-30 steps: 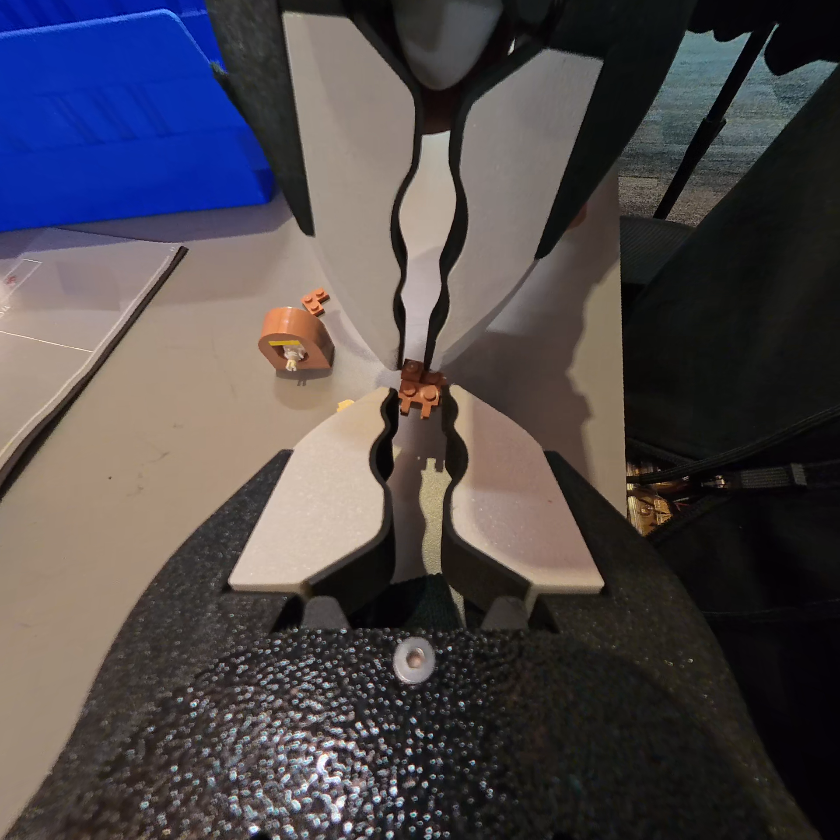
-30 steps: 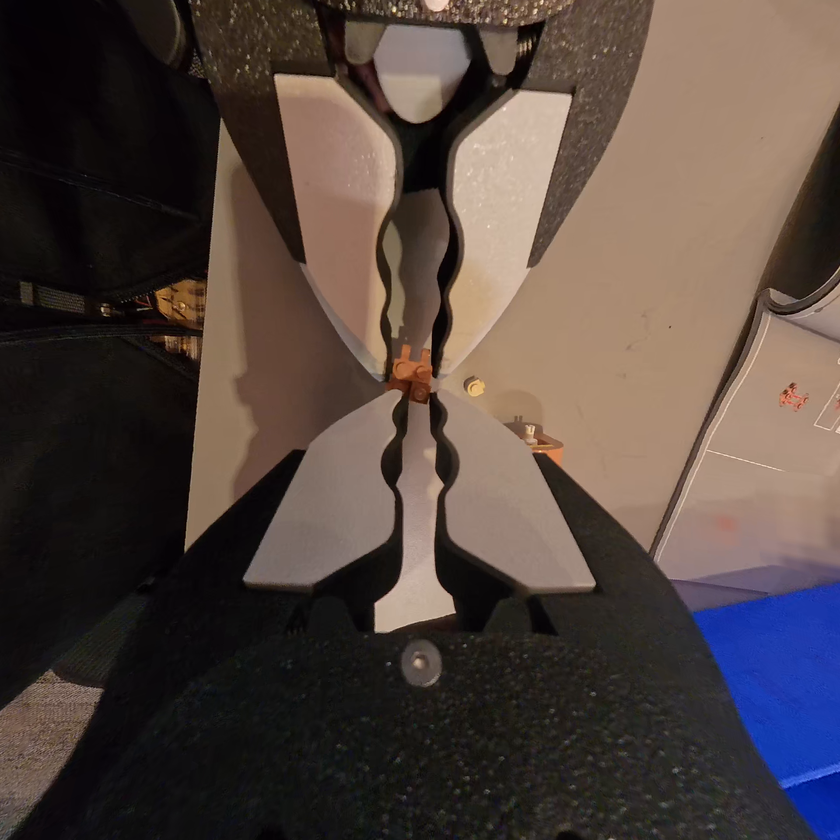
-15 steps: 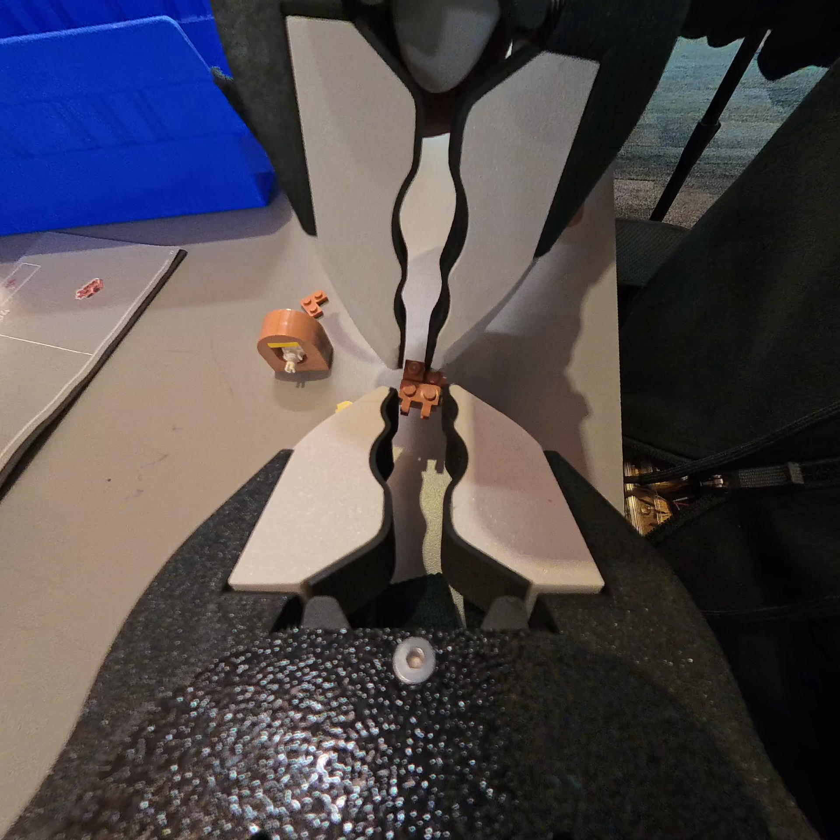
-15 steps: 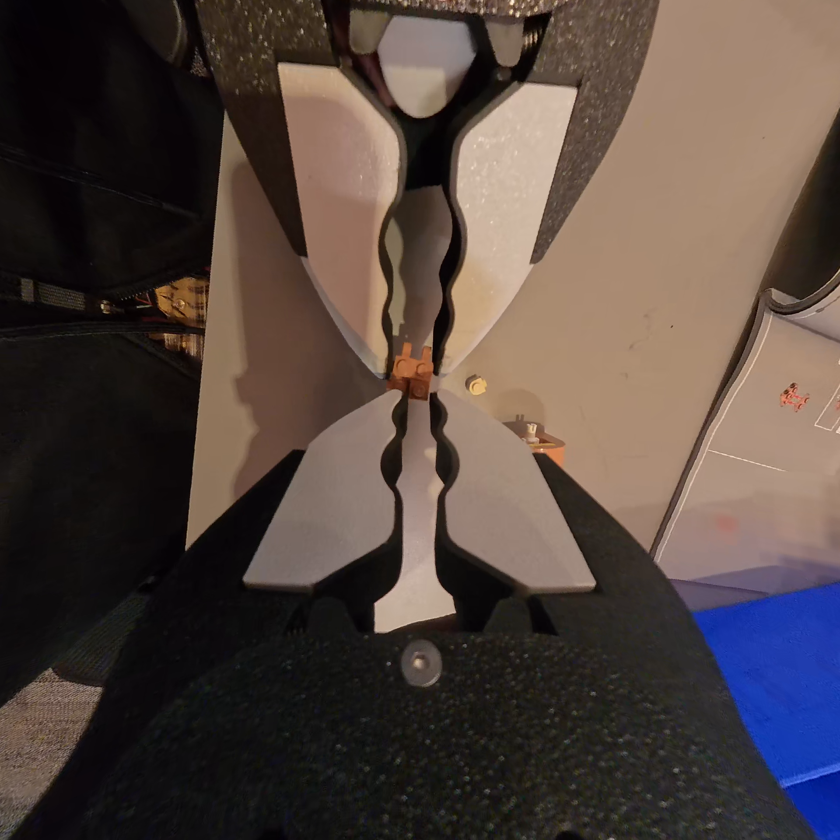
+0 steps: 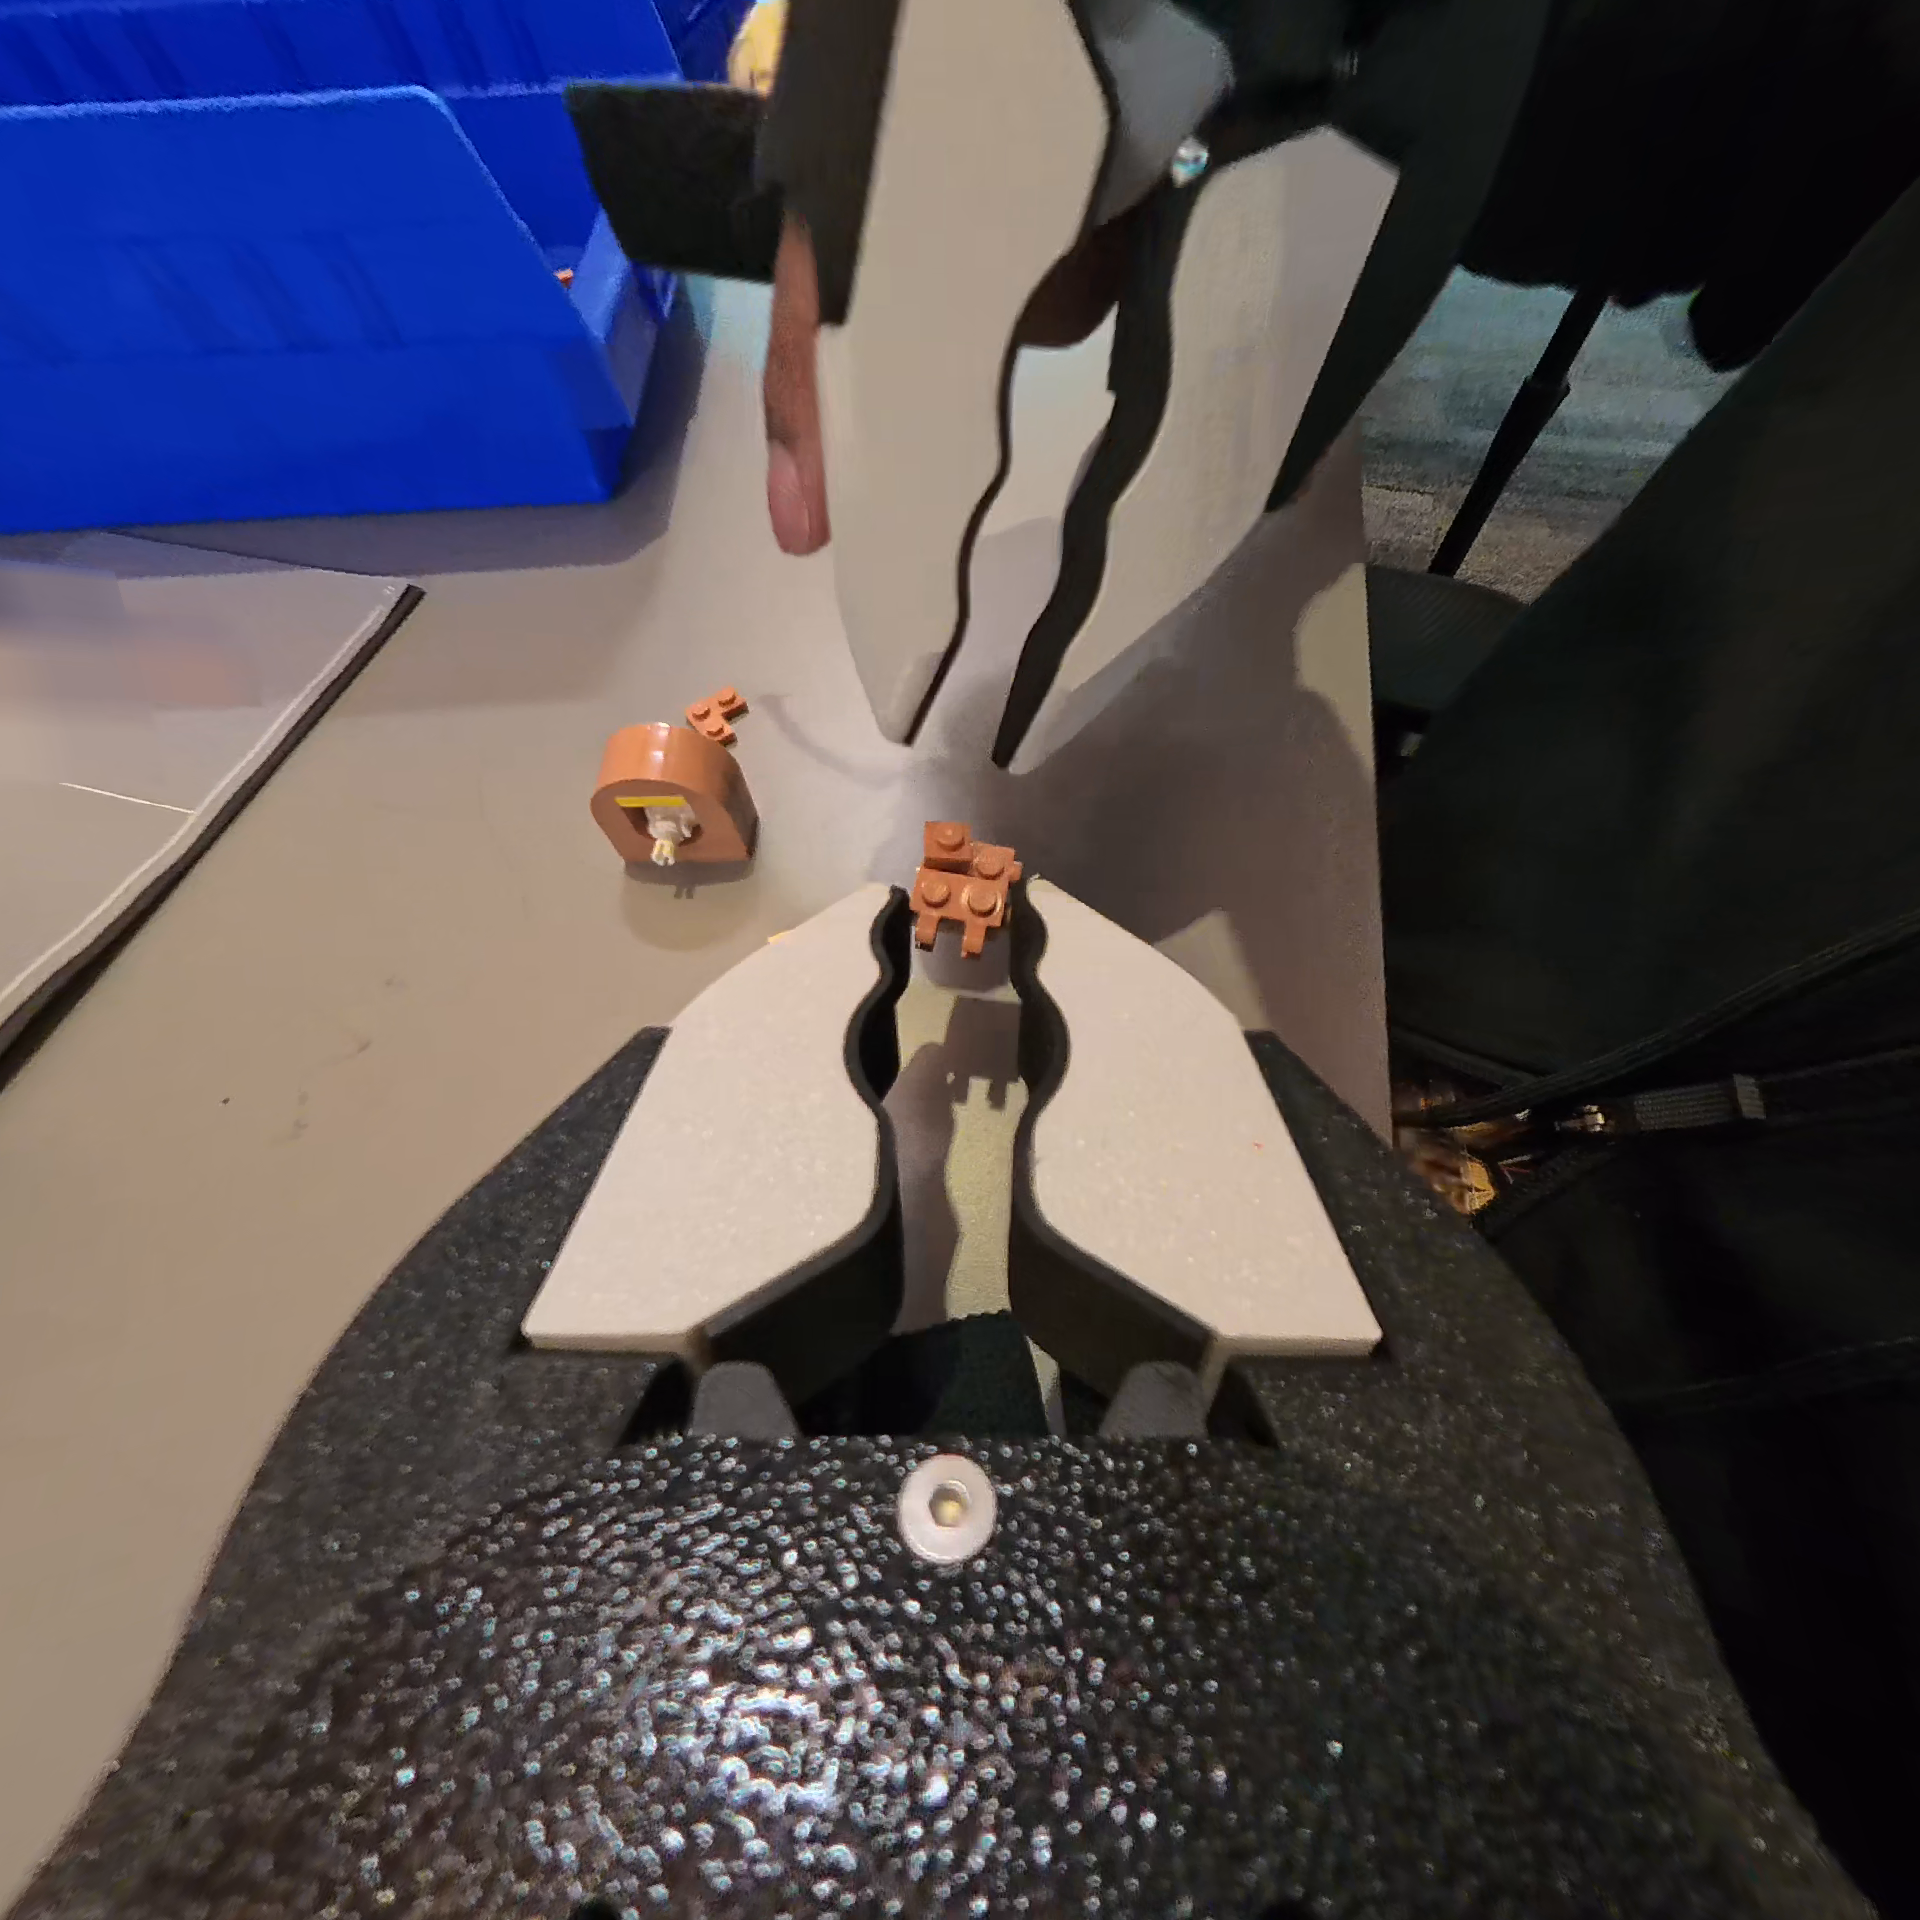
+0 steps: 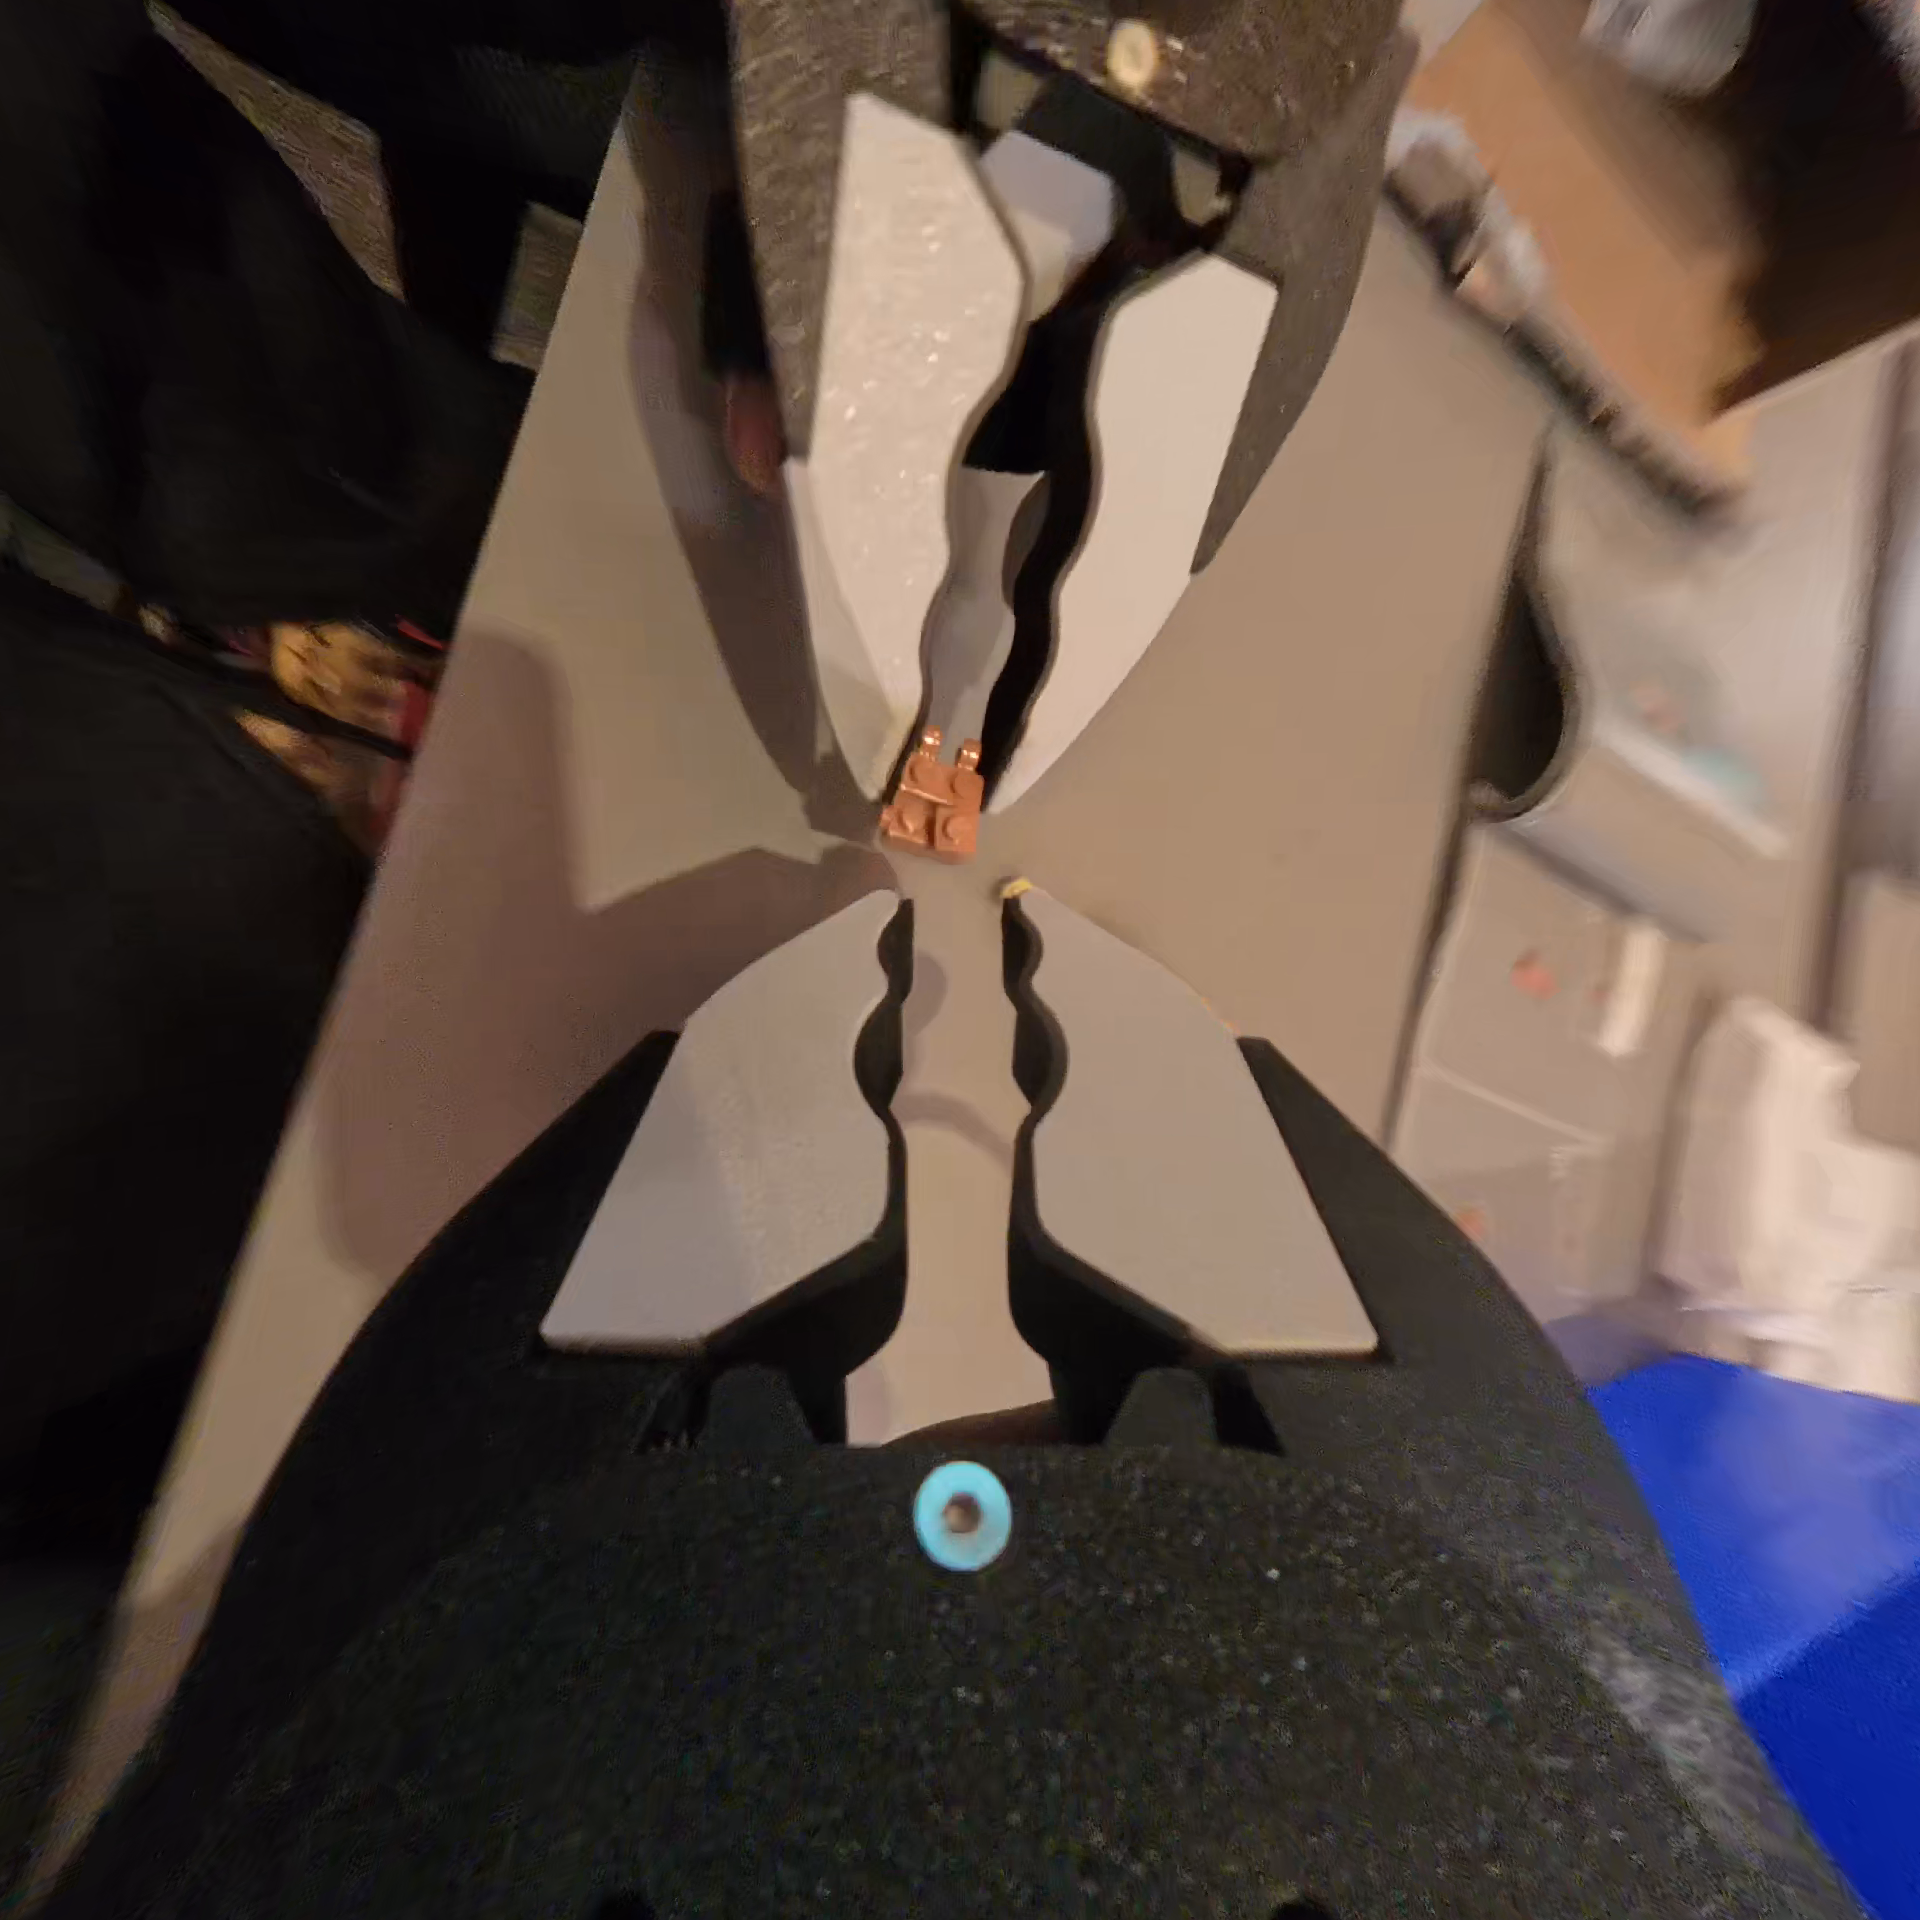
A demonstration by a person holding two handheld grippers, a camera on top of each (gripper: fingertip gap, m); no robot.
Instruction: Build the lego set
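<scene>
Brown brick cluster (image 5: 964, 883): pinched at the tips of my left gripper (image 5: 961, 914), clip prongs pointing back toward my wrist. My right gripper (image 6: 956, 904): fingers parted and bare, facing it just apart, tip to tip, above the grey table (image 5: 312, 1039).

Warm, dim indoor light; soft shadows on the tabletop (image 5: 312, 1039); right wrist view motion-blurred, edges fisheye-bent.

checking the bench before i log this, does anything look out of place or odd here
One thing stands out: the rounded brown piece lies tipped on its side on the grey table, a small white peg poking from its opening. Loose bits lie about: a brown corner plate just behind it. The left gripper grips a brown brick assembly.
</scene>
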